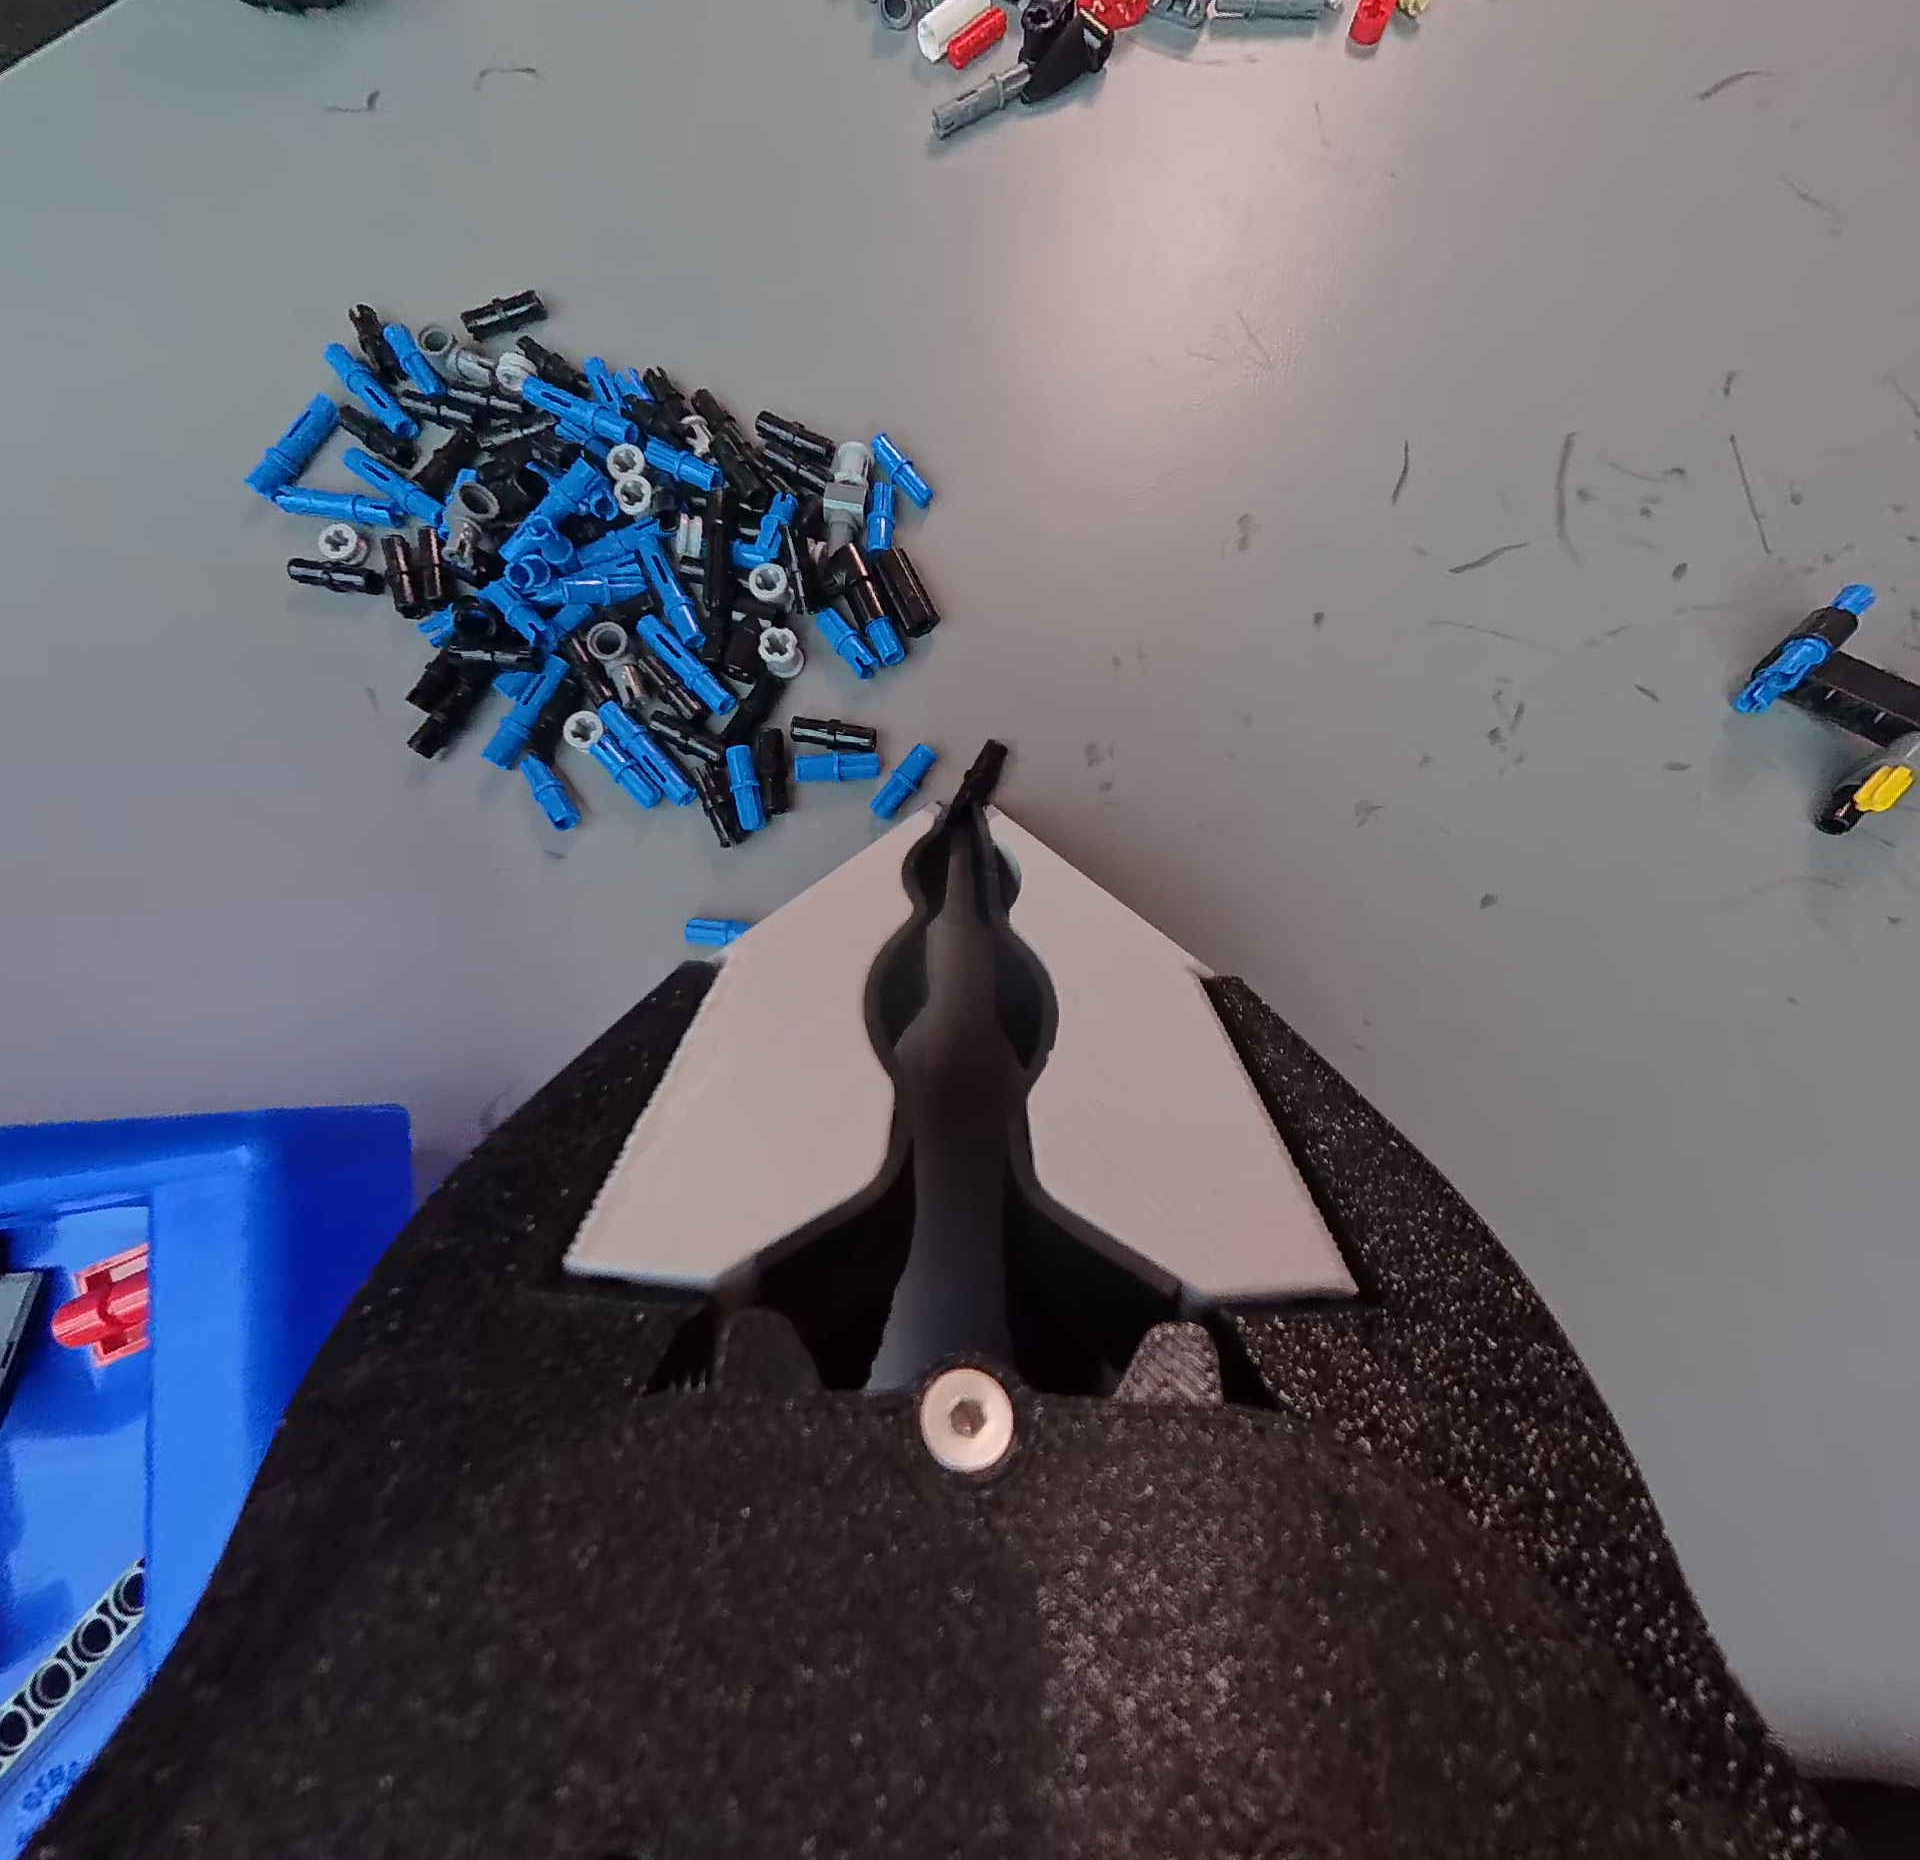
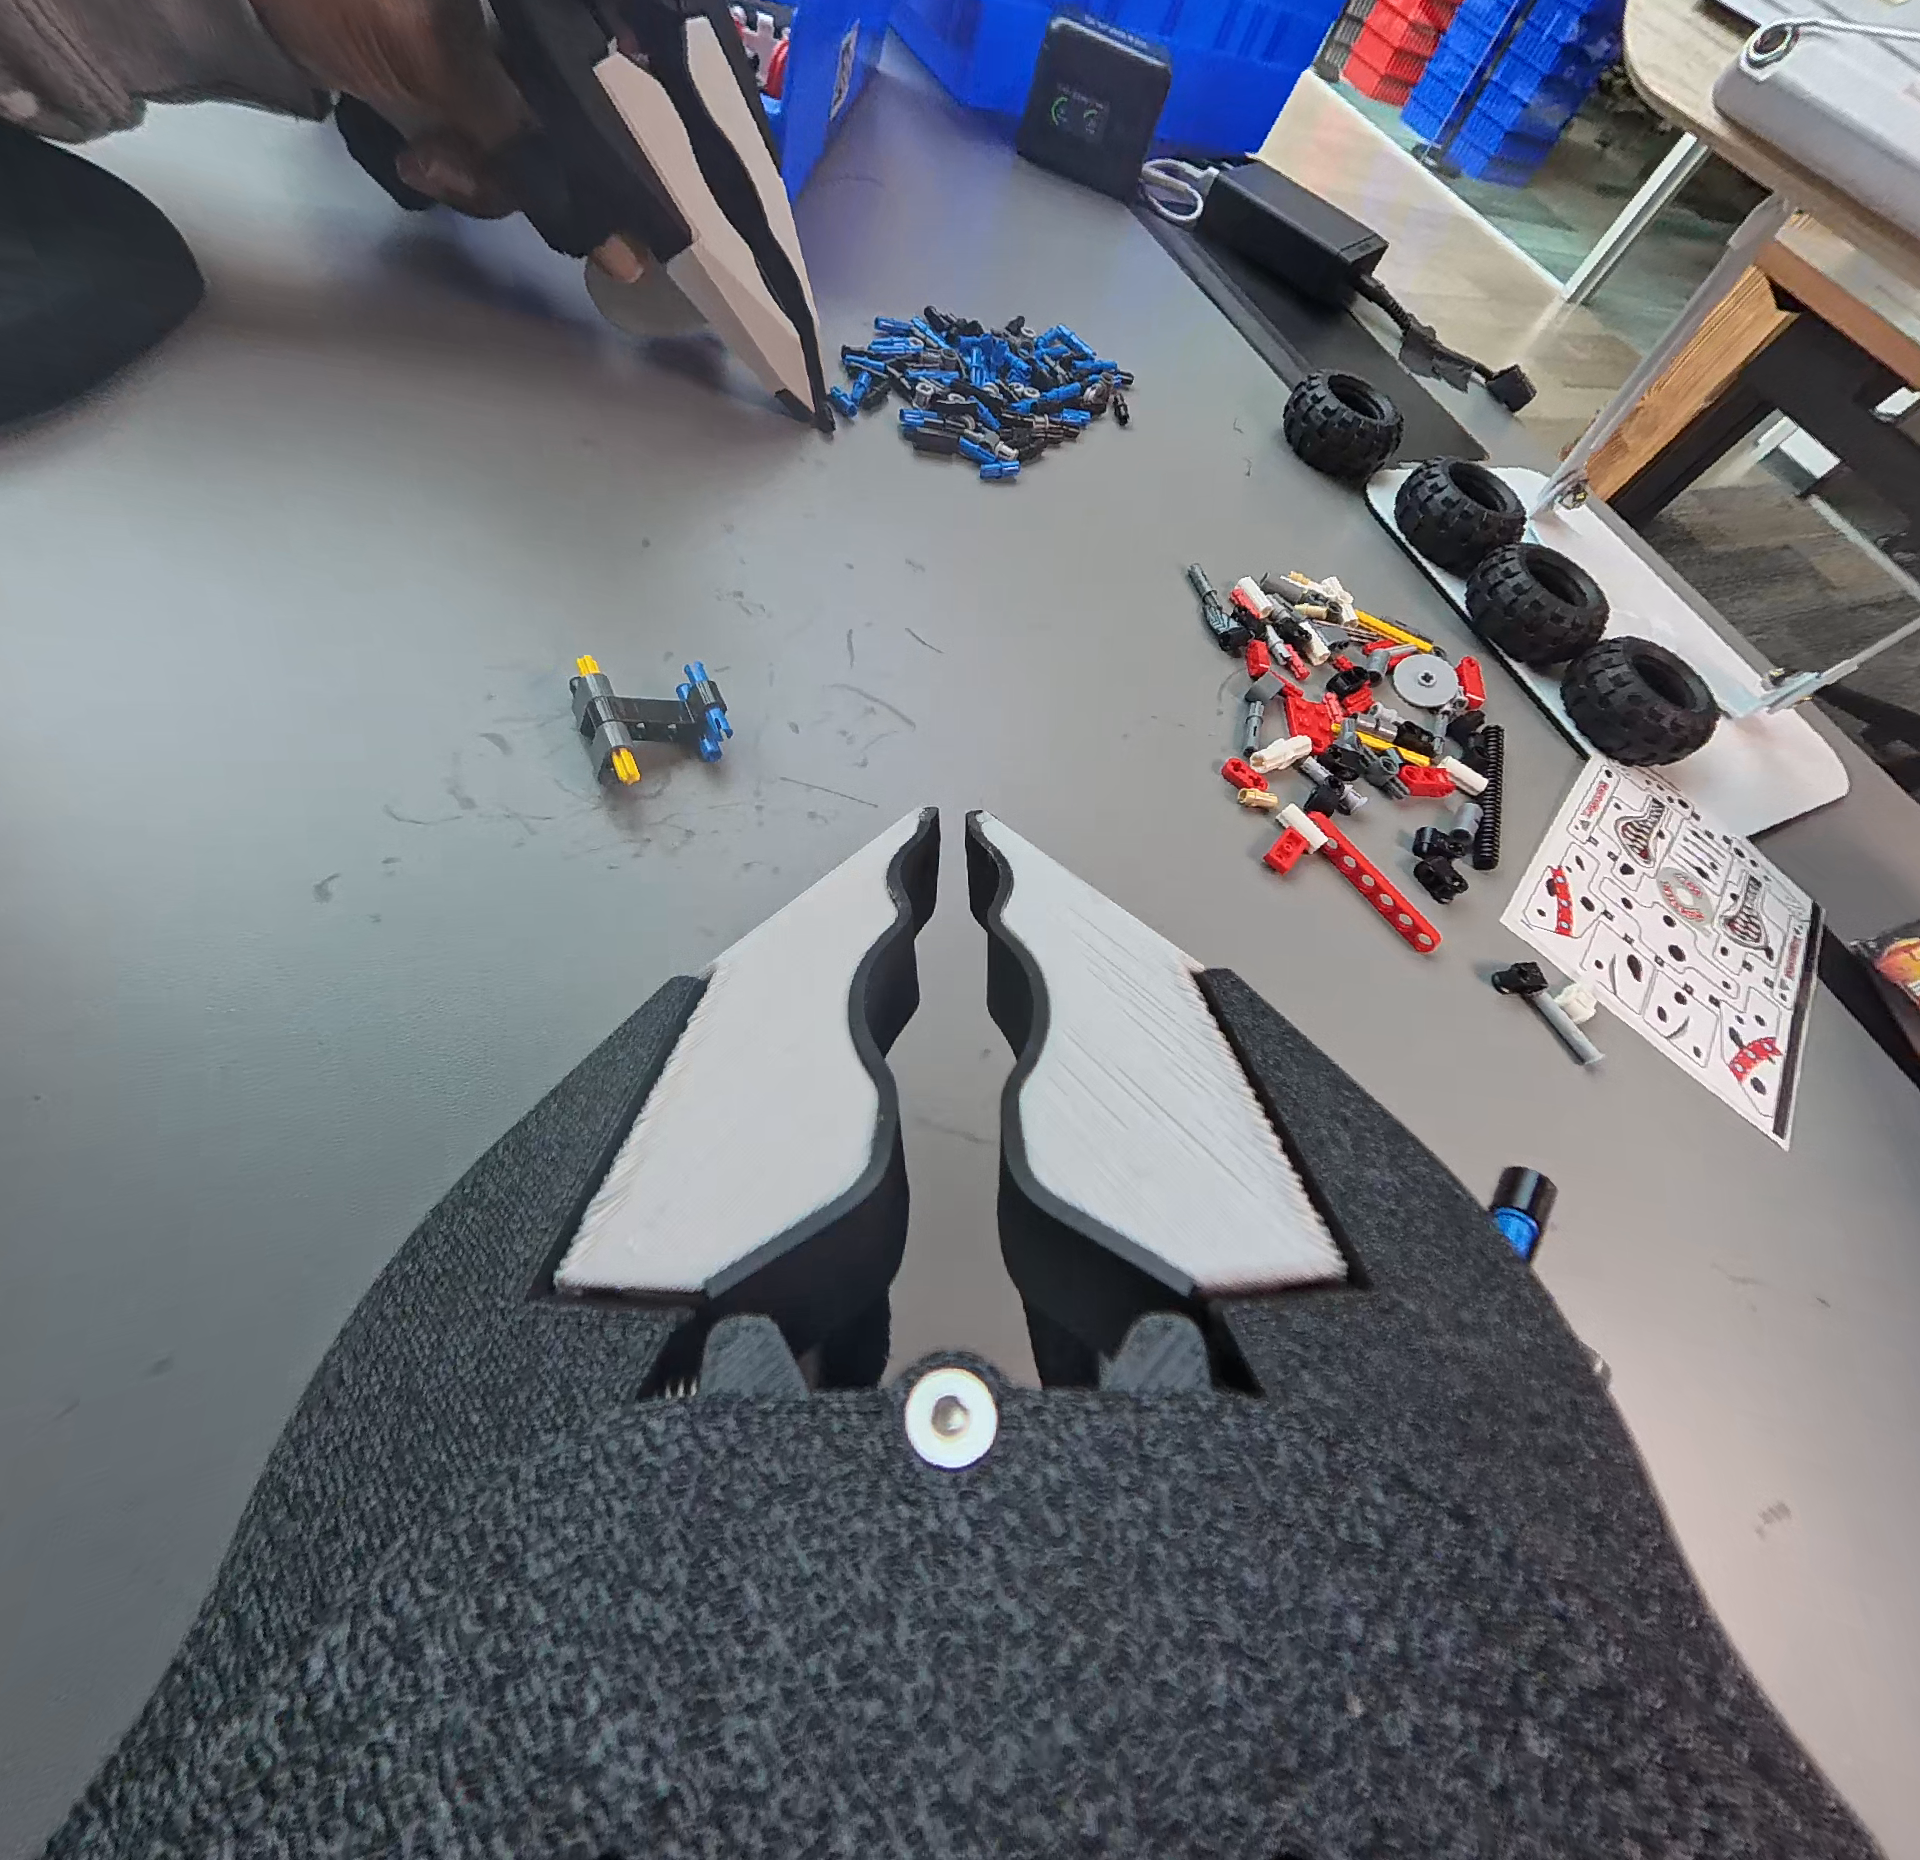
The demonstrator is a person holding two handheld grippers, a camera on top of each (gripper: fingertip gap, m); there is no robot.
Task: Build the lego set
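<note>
Black ribbed pin point(image 1: 982, 771) pinched in left gripper point(image 1: 966, 808); right gripper point(image 2: 953, 823) fingers slightly parted, empty, above scuffed table point(image 2: 416, 563).

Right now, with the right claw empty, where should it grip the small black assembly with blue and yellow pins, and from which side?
Probably its bare black middle beam, from above, the right claw closing across the beam's narrow width. The assembly lies flat, and blue pins and yellow pins jut out at both ends, leaving only the middle clear.
</note>
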